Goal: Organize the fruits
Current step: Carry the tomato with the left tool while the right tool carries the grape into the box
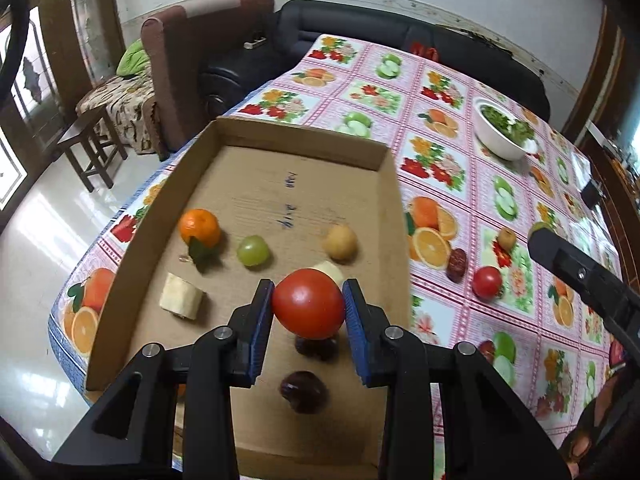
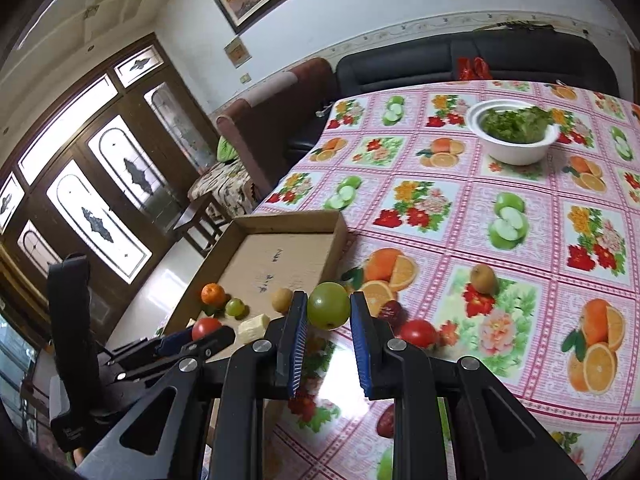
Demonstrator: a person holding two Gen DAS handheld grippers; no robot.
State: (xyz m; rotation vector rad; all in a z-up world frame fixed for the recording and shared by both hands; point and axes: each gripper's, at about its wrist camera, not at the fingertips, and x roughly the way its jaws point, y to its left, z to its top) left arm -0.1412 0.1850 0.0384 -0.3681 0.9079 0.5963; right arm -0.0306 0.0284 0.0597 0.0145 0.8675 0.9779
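My left gripper [image 1: 308, 302] is shut on a red tomato [image 1: 309, 303] and holds it above the cardboard tray [image 1: 304, 144]. In the tray lie an orange [image 1: 199, 227], a green fruit [image 1: 252, 251], a tan fruit [image 1: 339, 242], two banana pieces [image 1: 181, 295] and two dark red fruits [image 1: 303, 391]. My right gripper [image 2: 329, 307] is shut on a green fruit [image 2: 329, 305], held above the table just right of the tray [image 2: 280, 220]. On the cloth lie a red tomato [image 2: 418, 333], a dark date [image 2: 390, 310] and a tan fruit [image 2: 483, 279].
A white bowl of greens [image 2: 514, 132] stands at the far side of the fruit-print tablecloth [image 2: 460, 208]. A black sofa [image 2: 460, 60] and a brown armchair [image 1: 200, 64] stand beyond the table. The tray sits near the table's left edge.
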